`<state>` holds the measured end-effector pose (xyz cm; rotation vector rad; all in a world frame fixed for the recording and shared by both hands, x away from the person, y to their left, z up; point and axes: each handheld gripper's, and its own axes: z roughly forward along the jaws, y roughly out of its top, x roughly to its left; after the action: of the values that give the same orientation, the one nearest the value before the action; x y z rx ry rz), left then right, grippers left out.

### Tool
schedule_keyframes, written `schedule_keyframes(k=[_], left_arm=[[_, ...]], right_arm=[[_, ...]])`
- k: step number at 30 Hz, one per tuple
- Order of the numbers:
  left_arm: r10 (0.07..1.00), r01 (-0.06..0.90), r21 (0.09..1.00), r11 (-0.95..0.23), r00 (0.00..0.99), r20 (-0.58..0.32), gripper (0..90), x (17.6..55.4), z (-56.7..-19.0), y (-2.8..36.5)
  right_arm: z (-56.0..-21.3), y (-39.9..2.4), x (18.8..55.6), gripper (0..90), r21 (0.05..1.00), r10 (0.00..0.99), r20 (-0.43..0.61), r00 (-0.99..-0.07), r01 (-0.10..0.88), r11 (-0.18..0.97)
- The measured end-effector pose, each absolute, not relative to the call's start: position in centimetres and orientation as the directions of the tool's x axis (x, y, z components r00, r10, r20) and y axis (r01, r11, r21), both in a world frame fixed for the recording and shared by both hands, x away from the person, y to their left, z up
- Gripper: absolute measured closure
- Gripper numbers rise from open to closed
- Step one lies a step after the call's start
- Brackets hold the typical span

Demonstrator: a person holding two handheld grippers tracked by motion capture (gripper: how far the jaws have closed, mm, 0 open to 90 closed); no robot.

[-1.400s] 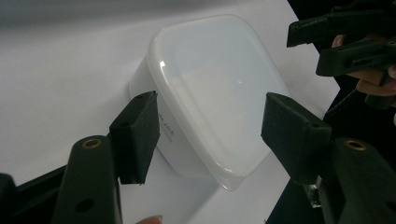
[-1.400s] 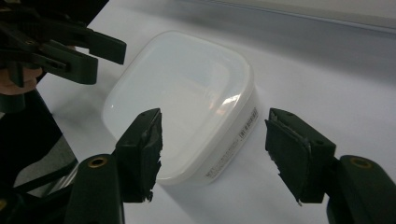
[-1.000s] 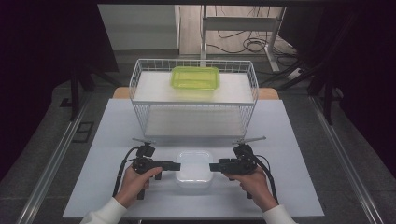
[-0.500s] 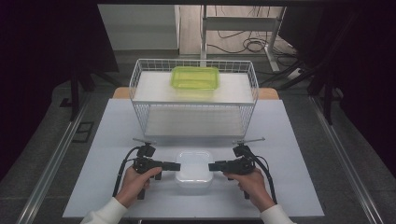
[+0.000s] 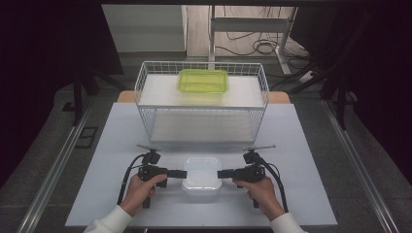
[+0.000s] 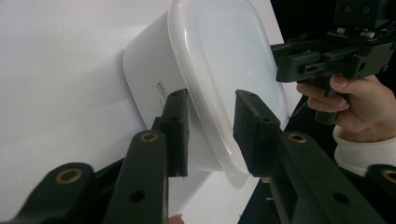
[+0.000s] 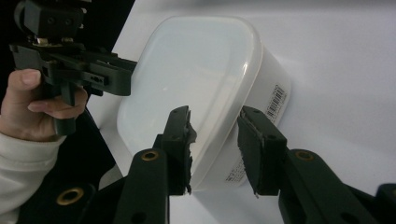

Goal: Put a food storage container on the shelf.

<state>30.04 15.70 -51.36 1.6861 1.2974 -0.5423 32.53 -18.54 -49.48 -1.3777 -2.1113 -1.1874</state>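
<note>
White lidded container (image 5: 201, 174): on bench (image 5: 111, 145), just before wire basket (image 5: 201, 104). Left gripper (image 5: 179, 173), right gripper (image 5: 224, 174): jaws just been closing, straddling the container's opposite rim edges, not yet clamped.

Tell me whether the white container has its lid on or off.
On. The translucent lid sits flat on the white container, its rim overhanging the walls all round.

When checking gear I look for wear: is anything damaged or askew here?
Yes: on the right tool, one pad has a ragged, chipped edge. Its jaws have just been closing, with the white box between them. Nothing else stands out.
</note>
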Motion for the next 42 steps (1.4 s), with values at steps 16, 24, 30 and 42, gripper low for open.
schedule_keyframes(k=[16,24,30,42], left_arm=[[0.506,0.914,0.406,-0.001,0.35,-0.788,74.3,29.2,-51.1,16.0],[0.509,0.905,0.425,0.0,0.366,-0.779,78.7,28.9,-50.7,16.1],[0.525,0.895,0.445,-0.002,0.38,-0.762,79.8,28.7,-50.5,16.0],[0.521,0.875,0.484,-0.003,0.415,-0.746,79.8,28.6,-49.9,16.1]], right_arm=[[-49.5,-19.1,32.0,73.5,0.402,0.553,0.739,-0.384,0.911,0.094],[-49.1,-19.3,31.8,77.8,0.426,0.544,0.735,-0.405,0.9,0.095],[-48.7,-19.3,31.7,79.3,0.454,0.549,0.714,-0.434,0.884,0.109],[-48.0,-19.3,31.6,79.6,0.502,0.537,0.692,-0.482,0.856,0.12]])
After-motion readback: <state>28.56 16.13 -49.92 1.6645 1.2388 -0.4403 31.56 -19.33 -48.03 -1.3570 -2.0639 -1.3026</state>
